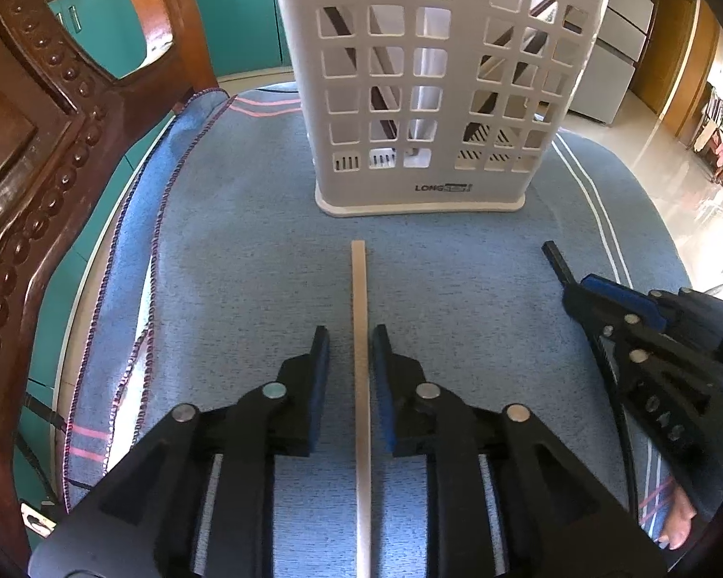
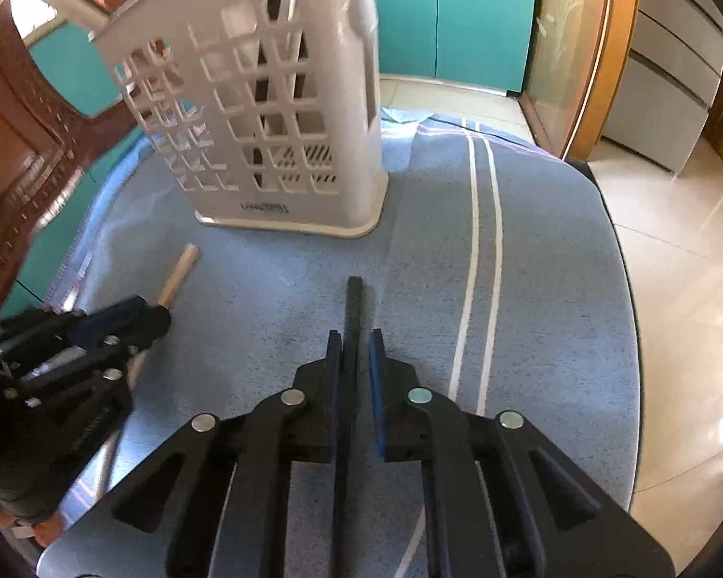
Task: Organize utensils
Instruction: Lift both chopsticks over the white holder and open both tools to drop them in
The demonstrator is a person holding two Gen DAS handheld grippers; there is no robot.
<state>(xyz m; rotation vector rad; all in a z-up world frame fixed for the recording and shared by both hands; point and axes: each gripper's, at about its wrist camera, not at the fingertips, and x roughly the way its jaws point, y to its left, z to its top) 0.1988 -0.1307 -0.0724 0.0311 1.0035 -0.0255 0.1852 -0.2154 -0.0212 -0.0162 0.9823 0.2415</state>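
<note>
A white slotted utensil basket stands upright on the blue cloth; it also shows in the right wrist view, with several utensils inside. A pale wooden stick lies on the cloth between the fingers of my left gripper, which is open around it with gaps on both sides. A black stick lies between the fingers of my right gripper, whose jaws stand narrowly apart, the left pad close against it. Each gripper shows in the other's view: the right one, the left one.
The blue cloth with white stripes covers a rounded table. A carved wooden chair back stands at the left. Teal cabinets and a tiled floor lie beyond the table edge.
</note>
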